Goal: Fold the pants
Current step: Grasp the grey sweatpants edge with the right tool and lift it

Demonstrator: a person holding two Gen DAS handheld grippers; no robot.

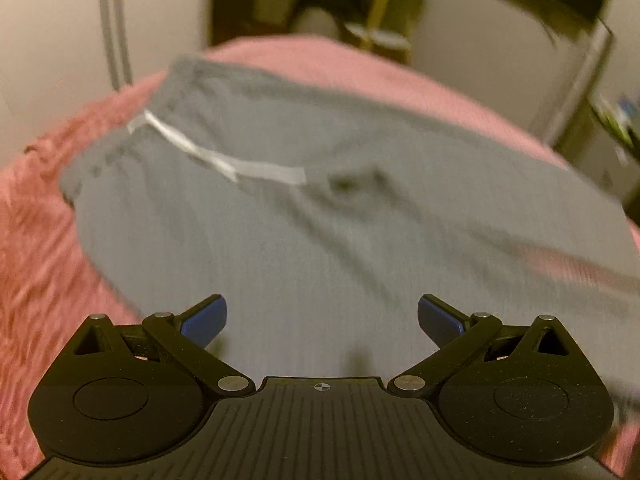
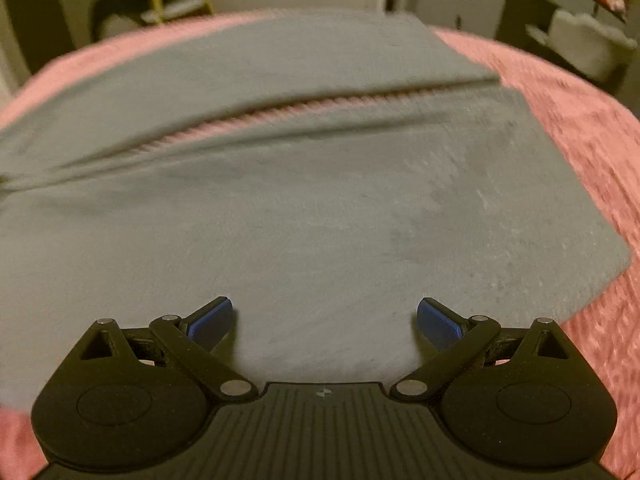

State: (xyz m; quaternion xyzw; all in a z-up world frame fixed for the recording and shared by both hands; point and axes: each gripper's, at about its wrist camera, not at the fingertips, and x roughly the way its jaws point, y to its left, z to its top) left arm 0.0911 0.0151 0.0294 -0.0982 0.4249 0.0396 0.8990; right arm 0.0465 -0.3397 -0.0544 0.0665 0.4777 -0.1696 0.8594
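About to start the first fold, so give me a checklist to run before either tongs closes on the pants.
1. Left tongs open and holding nothing: ok.
2. Right tongs open and holding nothing: ok.
3. Pants spread on the pink blanket: ok.
4. Legs lying side by side, a strip of blanket showing between them: ok.
5. White drawstring clear of the left tongs: ok.
6. Fabric smooth near the waist: not ok, wrinkled.
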